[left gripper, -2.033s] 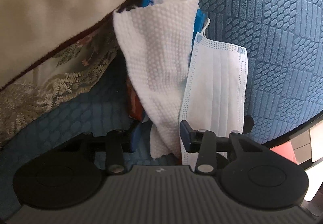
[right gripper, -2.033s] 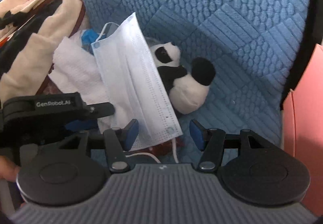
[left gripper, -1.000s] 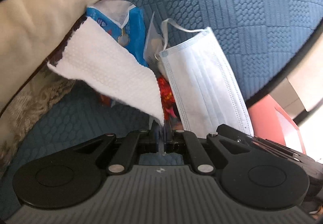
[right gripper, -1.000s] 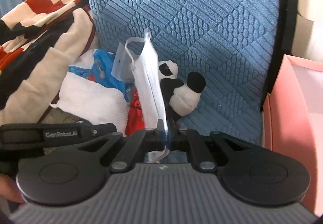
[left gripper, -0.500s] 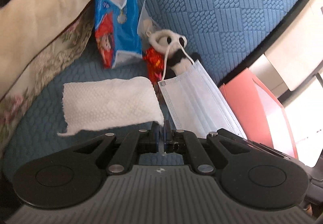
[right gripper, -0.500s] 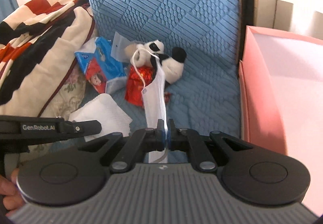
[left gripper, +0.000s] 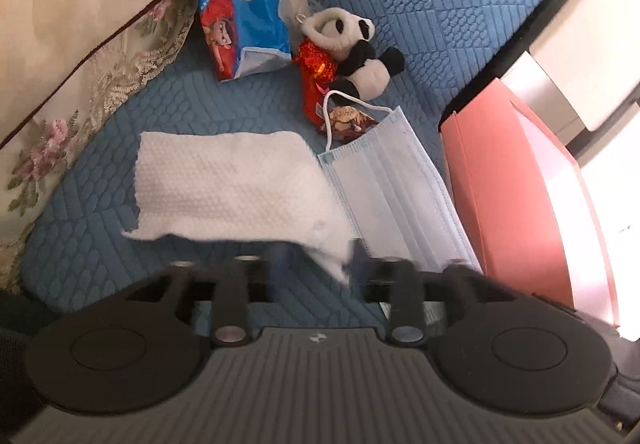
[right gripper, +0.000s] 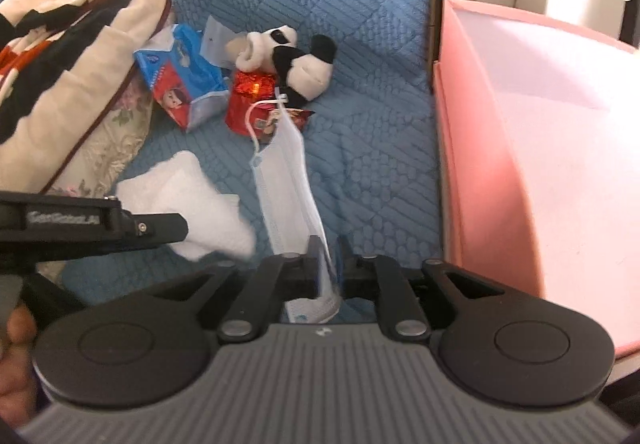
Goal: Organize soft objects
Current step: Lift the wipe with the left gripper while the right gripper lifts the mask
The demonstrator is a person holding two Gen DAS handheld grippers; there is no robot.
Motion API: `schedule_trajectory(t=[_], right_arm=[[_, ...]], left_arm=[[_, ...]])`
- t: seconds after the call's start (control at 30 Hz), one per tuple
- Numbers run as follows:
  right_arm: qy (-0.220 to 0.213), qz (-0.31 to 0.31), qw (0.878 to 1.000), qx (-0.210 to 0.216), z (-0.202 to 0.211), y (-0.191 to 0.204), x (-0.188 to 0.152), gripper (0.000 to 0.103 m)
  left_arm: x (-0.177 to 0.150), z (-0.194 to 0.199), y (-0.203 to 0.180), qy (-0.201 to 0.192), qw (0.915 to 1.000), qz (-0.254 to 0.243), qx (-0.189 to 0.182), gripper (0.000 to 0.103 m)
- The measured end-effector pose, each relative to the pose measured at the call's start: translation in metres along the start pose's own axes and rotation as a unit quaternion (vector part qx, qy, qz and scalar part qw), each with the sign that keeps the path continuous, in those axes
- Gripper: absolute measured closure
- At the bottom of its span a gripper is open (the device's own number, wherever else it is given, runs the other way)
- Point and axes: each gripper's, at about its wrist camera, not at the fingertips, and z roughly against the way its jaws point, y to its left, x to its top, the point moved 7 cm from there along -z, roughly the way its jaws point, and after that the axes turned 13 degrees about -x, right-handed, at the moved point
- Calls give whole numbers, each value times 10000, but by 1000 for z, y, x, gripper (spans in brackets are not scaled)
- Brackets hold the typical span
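A white textured cloth (left gripper: 236, 184) lies spread on the blue quilted seat (left gripper: 420, 4). Its near corner sits loose between the jaws of my left gripper (left gripper: 320, 260), which are opening and stand well apart. A pale blue face mask (left gripper: 400, 188) lies just right of the cloth. In the right wrist view the mask (right gripper: 288, 180) runs edge-on from the red packet down into my right gripper (right gripper: 329, 264). Those jaws are opening too, with a small gap, and the mask's end hangs between them without being pressed. The cloth (right gripper: 188, 204) is at the left there.
A panda plush (left gripper: 356, 52), a red snack packet (left gripper: 320, 84) and a blue tissue pack (left gripper: 244, 28) sit at the back of the seat. An open pink box (right gripper: 540, 144) stands at the right. Floral and striped cushions (left gripper: 80, 24) crowd the left. A hand (right gripper: 12, 328) shows at the left edge.
Both grippers drew back from the cushions, pulling cloth and mask out over the seat beside the pink box. Both pairs of jaws were shut on them and have now parted.
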Motion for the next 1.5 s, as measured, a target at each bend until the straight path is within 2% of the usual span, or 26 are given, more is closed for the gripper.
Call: schedule_trajectory(t=[0.03,0.07,0.1,0.4,0.6,0.63,0.73,0.83,0.87,0.93,1.07,1.17,1.27,1.37,1.5], right_arm=[[-8,-15,10000,-31,2,-2,0,67],[-65,24,10000,21,4,-3,0,61],[-138,79,9999,30,7,-4,1,60],[-768,430,9961,-102,19,-2,14,59],[-523,554,9970,94,3,6,14,59],[-450,578,9973,106,-1,8,13,59],[-330,682,9971,48,-13,13,12,48],[-299,790,9964,-19,-22,16,13,45],[-267,816,9963,7,-25,18,14,40],[-175,902,9958,20,-33,21,12,36],[-122,1065,9942,-133,-46,25,8,36],[20,1203,9922,-312,-58,24,3,35],[60,965,9951,-215,-62,19,2,35],[162,689,9975,-72,-63,14,1,32],[205,787,9966,131,-62,19,-2,33]], left_arm=[[-2,2,-2,-15,10000,-52,16,46],[-3,2,-6,-26,9999,-123,22,44],[-6,4,-10,-32,9998,-195,58,42],[-14,24,-26,-336,9973,-538,357,36],[9,24,-21,-884,9928,-732,348,33],[16,21,-16,-890,9927,-688,433,33],[31,7,-2,-789,9943,-542,468,27],[38,-2,10,-751,9946,-396,597,15],[39,-5,13,-729,9950,-349,593,12],[40,-10,20,-689,9957,-224,584,12],[36,-23,27,-447,9979,-96,463,9],[31,-33,32,-230,9981,-81,559,8],[26,-41,37,-92,9982,-35,595,4],[23,-42,35,-111,9979,-148,617,3],[19,-43,32,-124,9976,-225,642,2]])
